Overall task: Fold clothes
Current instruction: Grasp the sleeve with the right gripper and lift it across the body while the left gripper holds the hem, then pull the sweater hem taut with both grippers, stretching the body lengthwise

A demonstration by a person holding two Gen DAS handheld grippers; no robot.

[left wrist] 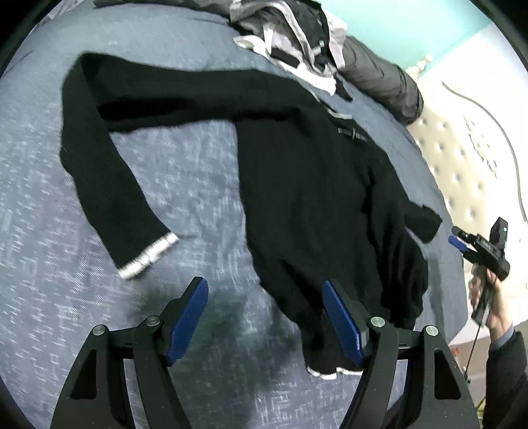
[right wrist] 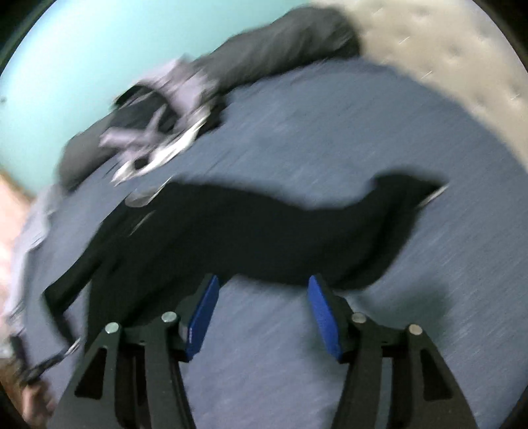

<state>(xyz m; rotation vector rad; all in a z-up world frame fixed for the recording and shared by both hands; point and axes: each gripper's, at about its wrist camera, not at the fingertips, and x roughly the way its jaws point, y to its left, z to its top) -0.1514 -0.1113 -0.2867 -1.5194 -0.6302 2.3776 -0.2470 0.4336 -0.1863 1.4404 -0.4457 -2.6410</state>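
Observation:
A black sweater (left wrist: 313,184) with white-striped cuffs lies spread on the blue-grey bed cover (left wrist: 181,184). One sleeve (left wrist: 109,184) bends out to the left and ends in a striped cuff (left wrist: 148,255). My left gripper (left wrist: 264,290) is open and empty above the sweater's lower hem, its right finger over the fabric. My right gripper (right wrist: 262,287) is open and empty just short of the sweater's edge (right wrist: 247,231); that view is blurred. The right gripper also shows in the left wrist view (left wrist: 462,244), held in a hand beyond the bed's right side.
A pile of grey, black and white clothes (left wrist: 290,36) lies at the far end of the bed, next to a dark grey pillow (left wrist: 379,76). A cream tufted mattress side (left wrist: 462,171) and a turquoise wall (left wrist: 412,23) lie to the right.

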